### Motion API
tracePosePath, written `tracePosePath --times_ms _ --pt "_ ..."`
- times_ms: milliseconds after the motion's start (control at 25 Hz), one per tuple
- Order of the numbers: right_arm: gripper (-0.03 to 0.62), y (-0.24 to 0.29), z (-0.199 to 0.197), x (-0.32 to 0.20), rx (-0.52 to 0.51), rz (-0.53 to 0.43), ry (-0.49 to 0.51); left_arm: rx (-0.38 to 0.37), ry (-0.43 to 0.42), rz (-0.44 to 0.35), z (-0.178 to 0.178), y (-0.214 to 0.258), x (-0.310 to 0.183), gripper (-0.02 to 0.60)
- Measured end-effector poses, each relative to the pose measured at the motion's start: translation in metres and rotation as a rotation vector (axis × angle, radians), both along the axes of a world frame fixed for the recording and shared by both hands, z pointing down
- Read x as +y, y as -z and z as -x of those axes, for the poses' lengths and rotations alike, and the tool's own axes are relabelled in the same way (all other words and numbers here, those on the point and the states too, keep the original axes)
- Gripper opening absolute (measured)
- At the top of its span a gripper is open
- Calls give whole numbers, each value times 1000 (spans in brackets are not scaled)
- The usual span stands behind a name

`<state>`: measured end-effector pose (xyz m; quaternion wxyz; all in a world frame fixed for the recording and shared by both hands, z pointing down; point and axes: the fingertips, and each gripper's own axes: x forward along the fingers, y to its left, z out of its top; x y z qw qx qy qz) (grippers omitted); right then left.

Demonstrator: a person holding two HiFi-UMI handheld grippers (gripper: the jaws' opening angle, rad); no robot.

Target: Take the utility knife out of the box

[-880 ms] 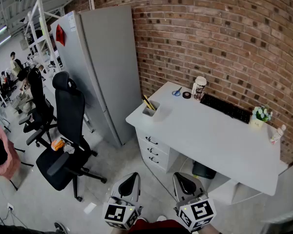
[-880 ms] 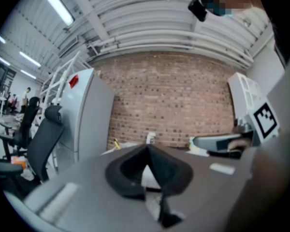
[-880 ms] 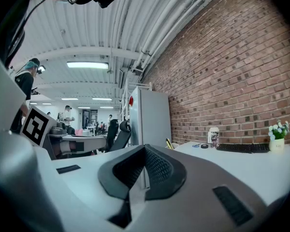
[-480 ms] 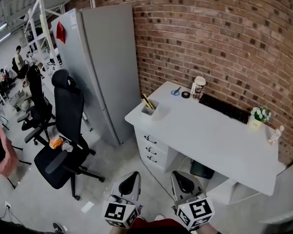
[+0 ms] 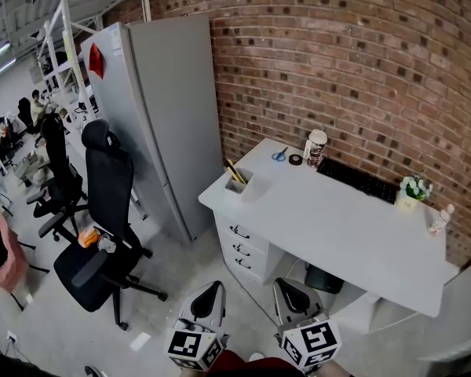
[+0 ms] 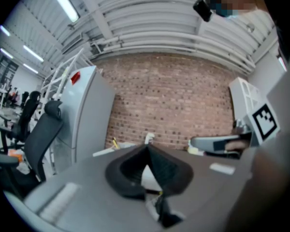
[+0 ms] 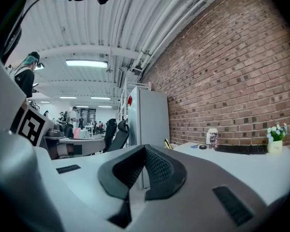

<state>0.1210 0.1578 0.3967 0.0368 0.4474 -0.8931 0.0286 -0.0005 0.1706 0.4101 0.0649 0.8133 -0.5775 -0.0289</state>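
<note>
The white worktop [image 5: 330, 228] carries a box [image 5: 237, 181] at ten o'clock, scissors [image 5: 279, 155] and tape roll [image 5: 296, 159] at eleven, cup [image 5: 316, 148] at twelve, keyboard [image 5: 357, 181] at one, flower pot [image 5: 412, 192] at two.

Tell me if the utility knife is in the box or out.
In: the utility knife leans inside the box at the corner of the desk, top poking out.

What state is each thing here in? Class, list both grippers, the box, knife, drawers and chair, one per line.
Left gripper: shut, empty.
Right gripper: shut, empty.
Small grey open-topped box: upright on white desk corner.
Yellow-and-black utility knife: standing in the box.
White desk drawers: closed.
Black office chair: unoccupied.
</note>
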Motion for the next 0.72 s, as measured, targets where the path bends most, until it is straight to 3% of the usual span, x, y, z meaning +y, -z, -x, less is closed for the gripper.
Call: tracePosePath --times_ms 720 --pt "8 9 0 -27 -39 -14 -25 -38 -1 -2 -2 1 -21 2"
